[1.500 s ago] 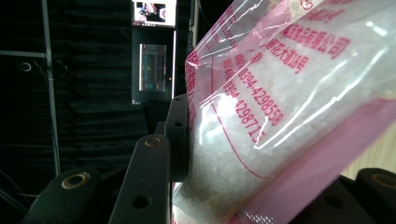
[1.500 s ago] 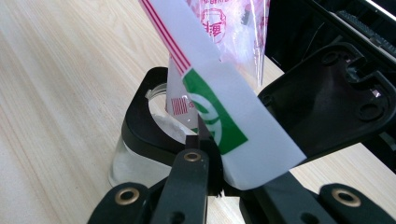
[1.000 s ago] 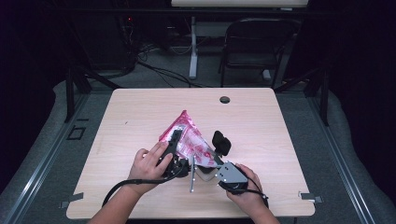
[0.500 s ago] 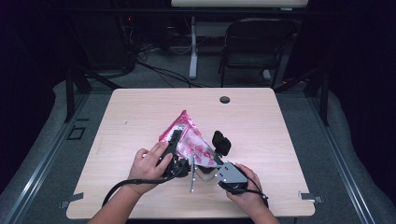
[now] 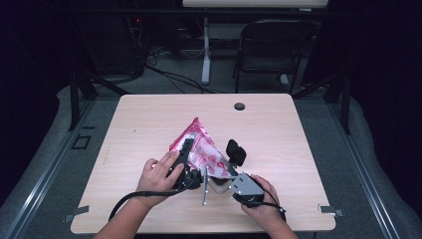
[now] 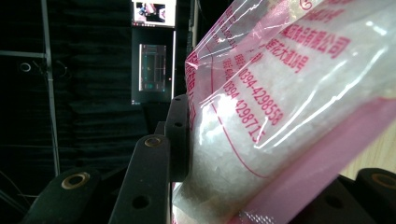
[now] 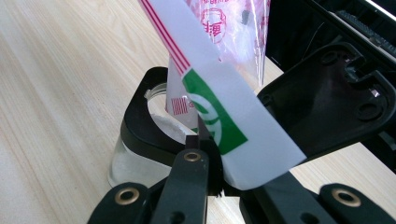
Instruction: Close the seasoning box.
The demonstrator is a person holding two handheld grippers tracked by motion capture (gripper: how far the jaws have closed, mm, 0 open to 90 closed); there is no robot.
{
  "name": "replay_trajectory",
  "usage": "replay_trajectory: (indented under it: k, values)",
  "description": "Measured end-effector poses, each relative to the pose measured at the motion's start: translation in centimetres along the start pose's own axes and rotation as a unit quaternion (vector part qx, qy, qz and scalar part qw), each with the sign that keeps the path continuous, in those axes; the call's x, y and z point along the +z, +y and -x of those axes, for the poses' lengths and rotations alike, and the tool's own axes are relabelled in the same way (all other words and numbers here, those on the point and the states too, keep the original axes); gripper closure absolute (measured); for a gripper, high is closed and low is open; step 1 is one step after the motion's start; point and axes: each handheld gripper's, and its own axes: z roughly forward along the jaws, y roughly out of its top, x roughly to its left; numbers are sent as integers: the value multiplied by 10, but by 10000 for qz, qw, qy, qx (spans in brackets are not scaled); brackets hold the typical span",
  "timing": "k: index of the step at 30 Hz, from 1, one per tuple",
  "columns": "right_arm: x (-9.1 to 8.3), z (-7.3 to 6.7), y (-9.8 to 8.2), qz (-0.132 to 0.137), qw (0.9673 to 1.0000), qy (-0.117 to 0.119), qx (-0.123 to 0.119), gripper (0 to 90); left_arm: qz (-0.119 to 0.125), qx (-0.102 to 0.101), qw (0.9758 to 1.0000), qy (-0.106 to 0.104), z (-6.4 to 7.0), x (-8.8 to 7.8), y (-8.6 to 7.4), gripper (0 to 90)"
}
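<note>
Wooden table (image 5: 149, 124): left gripper (image 5: 185, 155) is clamping the bag (image 5: 204, 149), tilting it to pour; right gripper (image 5: 230, 169) is gripping the jar (image 7: 126, 163), apparently steadying it.

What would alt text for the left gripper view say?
A clear pink-printed bag of white granules sits pinched between the left gripper's black jaws, red lettering across its plastic. Behind it, a dark room with lit screens.

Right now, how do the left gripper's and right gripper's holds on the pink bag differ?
The left gripper has its jaws well apart around the bag's bulging, granule-filled body; the right gripper has its jaws pinched together on a flat white corner with a green mark. In the high view the left gripper lies along the bag's left side, the right gripper at its near end. Both clamp the same bag.
</note>
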Motion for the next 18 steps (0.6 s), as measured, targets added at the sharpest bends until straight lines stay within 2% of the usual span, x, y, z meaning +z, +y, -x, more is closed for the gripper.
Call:
replay_trajectory:
  k: [18]
  values:
    - [0, -1, -1, 12, 10000, -5, -23, 898, 50, 44, 10000, 65, -1, 0, 1, 699]
